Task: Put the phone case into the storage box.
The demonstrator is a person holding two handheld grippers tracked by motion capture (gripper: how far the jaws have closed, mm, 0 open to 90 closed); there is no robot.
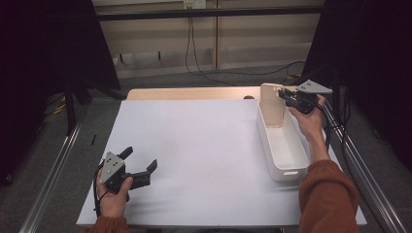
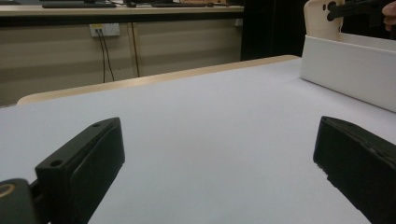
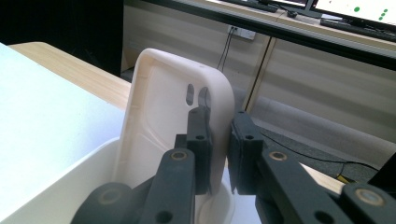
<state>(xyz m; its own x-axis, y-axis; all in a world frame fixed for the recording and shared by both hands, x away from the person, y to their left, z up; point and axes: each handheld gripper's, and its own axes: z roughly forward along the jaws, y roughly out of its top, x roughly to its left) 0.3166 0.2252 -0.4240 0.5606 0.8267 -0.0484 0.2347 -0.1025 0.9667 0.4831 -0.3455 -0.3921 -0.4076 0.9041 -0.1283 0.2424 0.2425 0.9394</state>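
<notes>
The lid (image 1: 272, 104), a cream plastic panel with rounded corners and two small slots near its top, stands nearly upright at the far end of the white bin (image 1: 283, 167), its lower edge down inside the bin. The right gripper (image 1: 285, 96) is clamped on the lid's upper right edge; in the right gripper view the two black jaws pinch the rim just below the slots. Whether the lid's lower edge rests on the bin floor or hangs clear of it cannot be told. The bin interior otherwise appears bare. Judgement: the lid is in hand and positioned at the bin, but not released; it is neither laid flat inside nor seated over the rim, so the placing step remains open. The left gripper (image 1: 140, 165) is well apart from the bin, held low over the near left part of the white table (image 1: 194, 141) with its jaws spread wide and nothing between them; it takes no part in the work at present.
</notes>
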